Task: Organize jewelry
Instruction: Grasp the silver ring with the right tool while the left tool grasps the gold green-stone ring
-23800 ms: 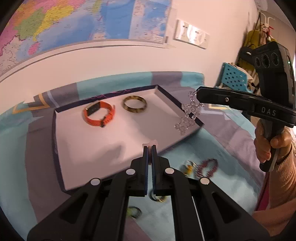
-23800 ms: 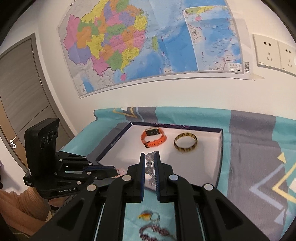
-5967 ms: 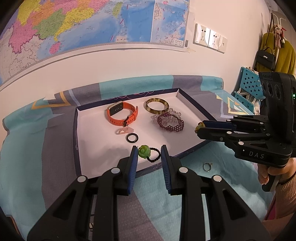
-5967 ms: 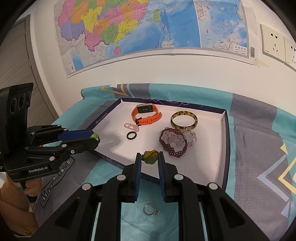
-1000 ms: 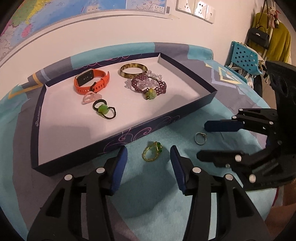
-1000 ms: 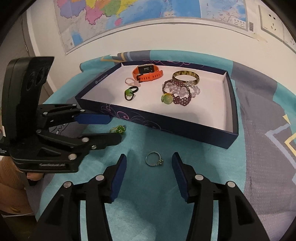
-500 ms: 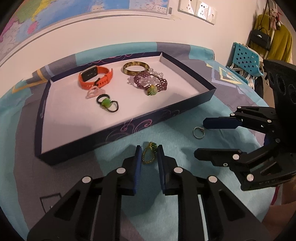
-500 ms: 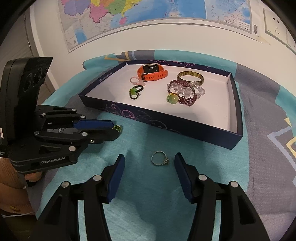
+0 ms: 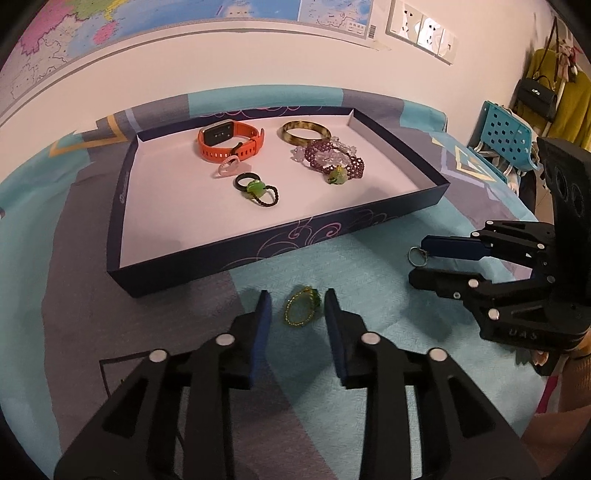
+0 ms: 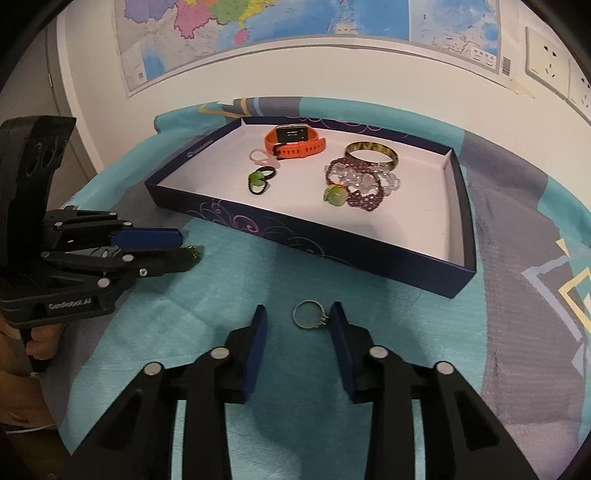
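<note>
Behind my tabletop (image 9: 388,314), draped in a teal and grey patterned cloth (image 10: 229,280), stood a pale wall (image 9: 221,74) with a coloured map (image 10: 280,22) and white sockets (image 9: 421,29). A blue perforated chair (image 9: 506,136) sat off to the side, with a yellow garment (image 9: 569,99) and black handbag (image 9: 535,92) hanging above it

The left gripper (image 9: 297,308) sat at the bottom middle of its own view, pointing down and away. Its jaws were opening, with a small gap between the blue pads (image 9: 263,317). The right gripper (image 10: 298,325) filled the bottom middle of its own view the same way, and its jaws were closing. In the right view, a hand (image 10: 35,341) at the lower left edge held the left gripper's handle. In the left view the right gripper showed at the right edge
</note>
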A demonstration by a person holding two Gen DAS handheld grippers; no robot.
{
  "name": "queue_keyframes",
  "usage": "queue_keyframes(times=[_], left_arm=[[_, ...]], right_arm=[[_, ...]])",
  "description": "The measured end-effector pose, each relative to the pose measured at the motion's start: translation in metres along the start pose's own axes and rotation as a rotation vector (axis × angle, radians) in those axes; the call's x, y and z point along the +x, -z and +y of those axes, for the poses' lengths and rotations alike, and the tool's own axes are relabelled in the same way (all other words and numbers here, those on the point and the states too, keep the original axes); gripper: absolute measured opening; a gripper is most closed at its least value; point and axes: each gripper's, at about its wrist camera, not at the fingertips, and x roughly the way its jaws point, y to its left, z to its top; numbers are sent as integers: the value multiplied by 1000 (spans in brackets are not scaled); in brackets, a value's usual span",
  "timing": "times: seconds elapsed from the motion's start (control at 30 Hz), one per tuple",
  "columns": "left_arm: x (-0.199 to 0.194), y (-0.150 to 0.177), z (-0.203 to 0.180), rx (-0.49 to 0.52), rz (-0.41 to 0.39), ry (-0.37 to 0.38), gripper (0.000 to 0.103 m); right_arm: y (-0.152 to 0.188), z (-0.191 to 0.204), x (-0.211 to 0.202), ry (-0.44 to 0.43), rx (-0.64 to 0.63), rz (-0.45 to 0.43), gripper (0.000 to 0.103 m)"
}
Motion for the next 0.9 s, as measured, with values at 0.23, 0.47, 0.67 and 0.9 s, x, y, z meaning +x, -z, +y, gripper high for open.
queue_keyframes(times=[0.23, 0.47, 0.67, 0.9], left_arm=[[3, 0, -3, 14, 7, -2, 30], [2, 1, -5, 12, 12, -10, 14], [-2, 2, -4, 0, 3, 3, 7], [-6, 3, -2, -12, -1, 11, 7]], right_arm=[[0, -6, -1, 6, 25, -6, 15], [1, -10, -4, -18, 51, -19, 4], [1, -11, -8, -39, 63, -33, 4], [2, -13, -11, -62, 81, -43, 4]])
